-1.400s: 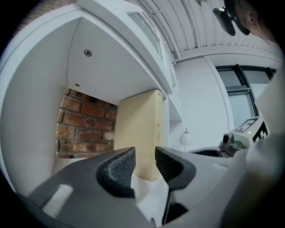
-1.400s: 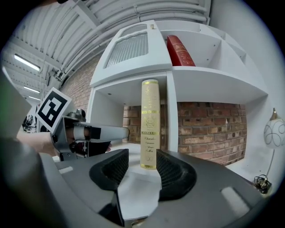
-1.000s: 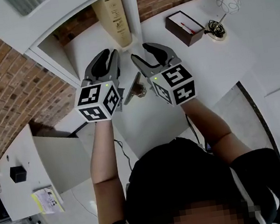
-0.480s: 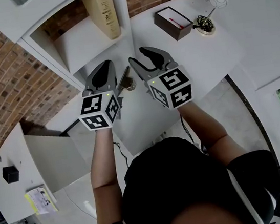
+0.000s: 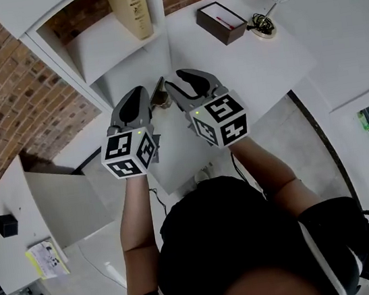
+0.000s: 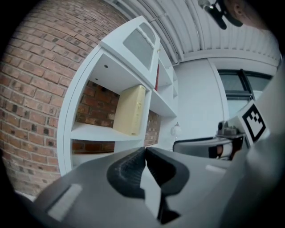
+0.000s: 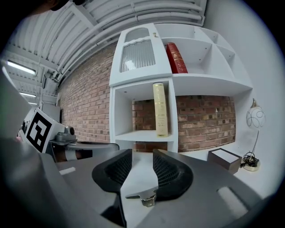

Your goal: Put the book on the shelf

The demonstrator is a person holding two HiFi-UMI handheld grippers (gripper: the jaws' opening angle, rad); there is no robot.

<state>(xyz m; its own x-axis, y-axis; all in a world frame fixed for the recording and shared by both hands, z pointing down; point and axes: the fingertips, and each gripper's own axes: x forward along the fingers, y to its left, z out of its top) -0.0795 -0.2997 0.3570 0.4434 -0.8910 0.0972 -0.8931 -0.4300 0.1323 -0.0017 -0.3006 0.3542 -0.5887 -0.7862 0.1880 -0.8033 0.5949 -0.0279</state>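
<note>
**Head view:** the cream hardback book point(image 5: 129, 8) stands upright in the open compartment of the white shelf unit point(image 5: 99, 50), at the upper centre of the frame. By my reading it is already placed. Your left gripper point(image 5: 138, 97) and right gripper point(image 5: 184, 82) sit side by side lower in the frame, over the white desk point(image 5: 255, 65) and well apart from the book. The right one is slightly farther up the frame, so nearer.

**Left gripper view:** the jaws are pressed together on nothing. The book lies above and left of their tips, long axis vertical.

**Right gripper view:** the jaws stand partly apart and have just been closing, with nothing between them. The book rises straight above the gap, spine toward you. If it needs a nudge, this gripper looks better lined up.
</note>
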